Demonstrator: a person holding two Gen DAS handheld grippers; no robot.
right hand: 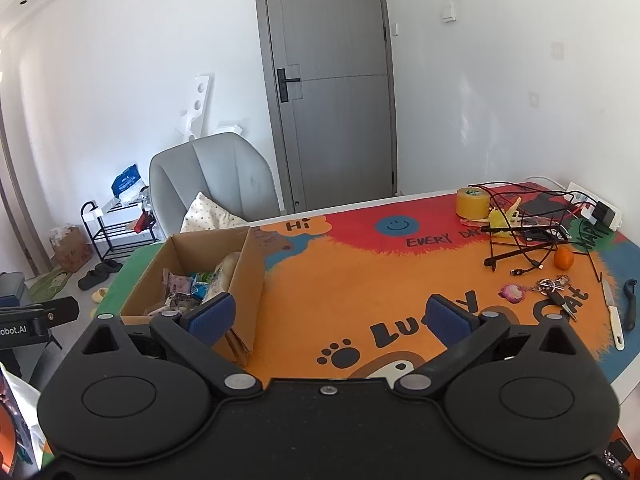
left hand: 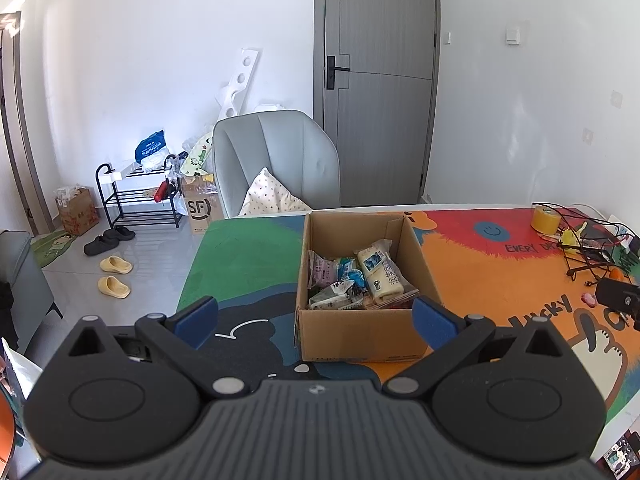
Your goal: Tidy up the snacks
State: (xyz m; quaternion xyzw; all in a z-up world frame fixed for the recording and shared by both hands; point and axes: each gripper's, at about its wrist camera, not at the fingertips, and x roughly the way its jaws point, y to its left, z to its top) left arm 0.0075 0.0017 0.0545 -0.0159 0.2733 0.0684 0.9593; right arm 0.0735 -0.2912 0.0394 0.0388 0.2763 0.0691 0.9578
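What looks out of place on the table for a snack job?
Snacks sit jumbled in the cardboard box. Oddities are on the table's right side: a knife, keys, tangled cables and a loose orange.

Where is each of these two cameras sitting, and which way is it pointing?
Left wrist view: rides on the left gripper, looking forward over the cardboard box of snacks toward the grey chair; its open blue-padded fingers show.
Right wrist view: rides on the right gripper, facing the colourful mat, box at its left; its open fingers show.
Both share the box, mat, chair, door and tape roll.
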